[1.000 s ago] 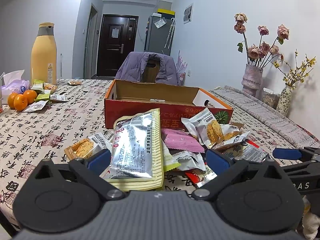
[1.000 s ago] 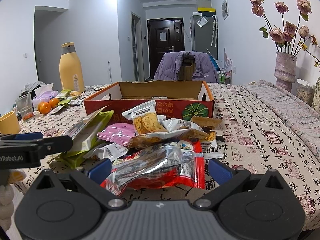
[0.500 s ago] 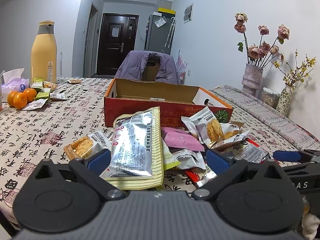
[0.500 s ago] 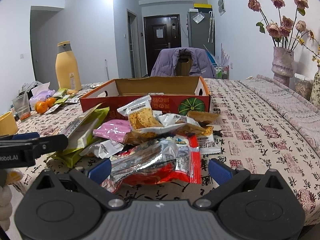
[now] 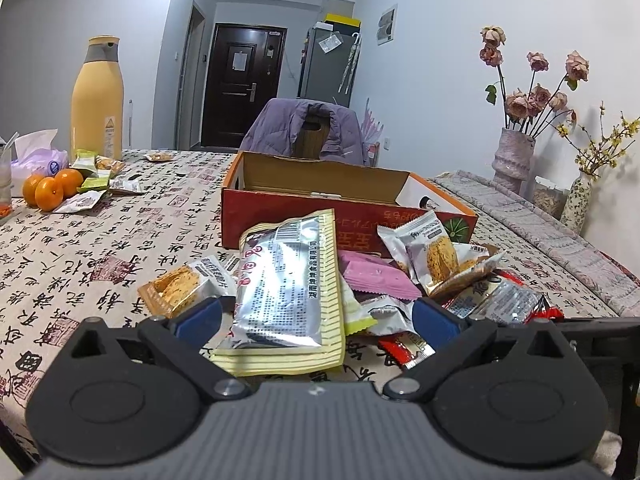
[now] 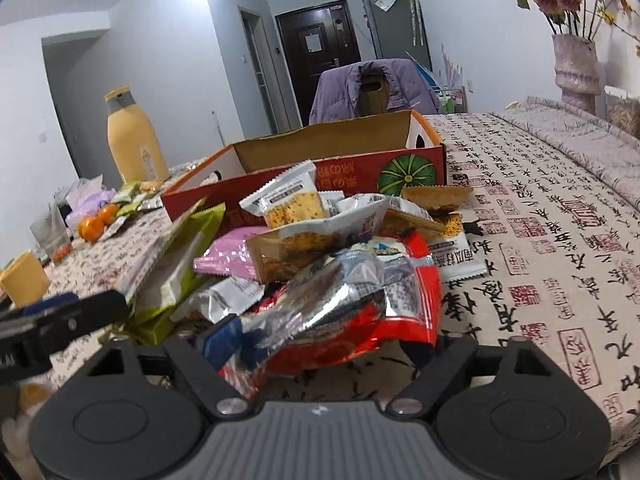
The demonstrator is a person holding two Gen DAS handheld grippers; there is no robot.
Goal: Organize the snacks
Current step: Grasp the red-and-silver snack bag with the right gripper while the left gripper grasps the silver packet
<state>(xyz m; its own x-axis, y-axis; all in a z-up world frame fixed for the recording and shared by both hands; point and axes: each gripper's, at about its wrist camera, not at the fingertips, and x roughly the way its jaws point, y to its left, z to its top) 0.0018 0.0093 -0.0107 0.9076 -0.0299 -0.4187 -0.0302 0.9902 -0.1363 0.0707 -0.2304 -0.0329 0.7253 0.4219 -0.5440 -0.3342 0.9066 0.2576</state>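
A heap of snack packets lies on the tablecloth in front of an open red cardboard box [image 5: 280, 222], which also shows in the right wrist view [image 6: 360, 168]. My left gripper [image 5: 316, 318] is open, its fingers on either side of a large silver and pale yellow packet [image 5: 290, 288]. My right gripper [image 6: 320, 340] has its fingers closed in on a crumpled red and silver packet [image 6: 352, 304], which is tilted. A pink packet [image 5: 378, 280] and cracker packets [image 5: 432, 248] lie behind. The left gripper shows at the left edge of the right wrist view [image 6: 60, 320].
A tall yellow bottle [image 5: 96, 96], oranges [image 5: 48, 190], a tissue pack [image 5: 38, 158] and more packets [image 5: 96, 178] stand far left. Vases of dried flowers [image 5: 514, 152] stand far right. A chair with a purple jacket [image 5: 308, 128] is behind the box. A yellow cup [image 6: 22, 280] sits left.
My right gripper has moved forward, tilted and closed its fingers on the red and silver packet. My left gripper has edged slightly closer to the silver and yellow packet and stays open.
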